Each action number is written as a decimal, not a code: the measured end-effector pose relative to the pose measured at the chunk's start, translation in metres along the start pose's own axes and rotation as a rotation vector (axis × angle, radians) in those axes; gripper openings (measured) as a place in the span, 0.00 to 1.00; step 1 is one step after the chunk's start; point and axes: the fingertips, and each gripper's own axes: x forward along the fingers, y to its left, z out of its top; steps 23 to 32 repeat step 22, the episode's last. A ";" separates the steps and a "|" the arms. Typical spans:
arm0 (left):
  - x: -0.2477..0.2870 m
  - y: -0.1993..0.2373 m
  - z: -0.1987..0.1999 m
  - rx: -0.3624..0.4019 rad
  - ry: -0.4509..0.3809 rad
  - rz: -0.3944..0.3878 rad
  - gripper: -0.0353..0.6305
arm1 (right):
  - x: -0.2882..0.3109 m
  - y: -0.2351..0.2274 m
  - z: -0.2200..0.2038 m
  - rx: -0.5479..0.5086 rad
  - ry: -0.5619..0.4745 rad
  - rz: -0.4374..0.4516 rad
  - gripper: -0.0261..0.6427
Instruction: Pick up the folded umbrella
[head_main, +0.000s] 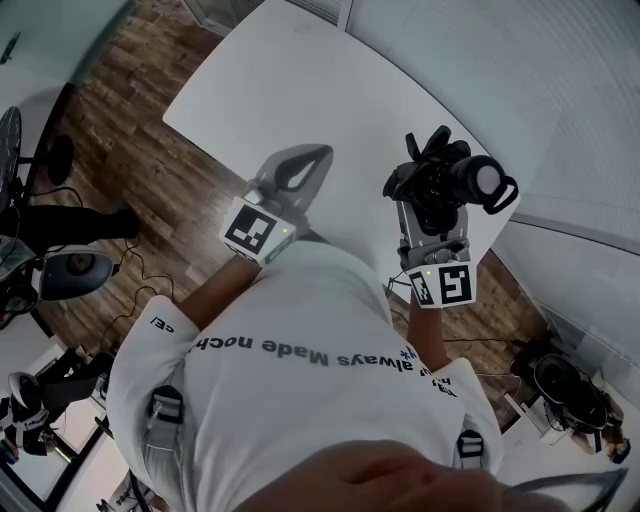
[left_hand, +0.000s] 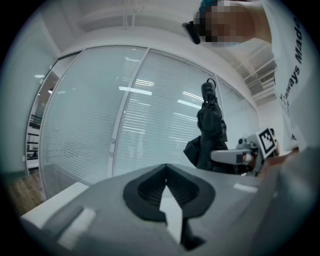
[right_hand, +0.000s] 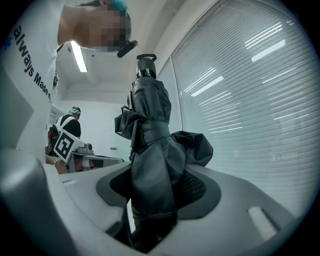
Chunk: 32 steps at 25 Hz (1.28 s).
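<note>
The folded umbrella (head_main: 455, 180) is black, strapped round its middle, with loose folds of fabric and a handle with a wrist loop. My right gripper (head_main: 432, 212) is shut on it and holds it off the white table (head_main: 290, 80). In the right gripper view the umbrella (right_hand: 150, 140) stands upright between the pads of that gripper (right_hand: 155, 195). My left gripper (head_main: 318, 152) is held over the table's near edge, shut with nothing in it. The left gripper view has its tips (left_hand: 165, 167) meeting, and the umbrella (left_hand: 210, 130) to the right, in the right gripper (left_hand: 235, 156).
A glass wall with white blinds (left_hand: 150, 115) runs behind the table. Wooden floor (head_main: 110, 130) lies to the left, with a fan, cables and dark equipment (head_main: 60, 270). More gear (head_main: 570, 390) sits on the floor at the right. Another person (right_hand: 70, 122) stands far off.
</note>
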 end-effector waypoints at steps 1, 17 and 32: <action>0.001 -0.002 0.000 0.000 0.002 -0.001 0.06 | -0.002 -0.001 0.000 0.005 -0.001 -0.001 0.38; -0.007 0.005 0.005 0.006 -0.004 -0.001 0.06 | 0.002 0.009 0.008 -0.002 -0.006 -0.001 0.38; -0.003 0.010 0.005 -0.001 0.011 0.007 0.06 | 0.007 0.005 0.010 0.001 -0.007 0.000 0.38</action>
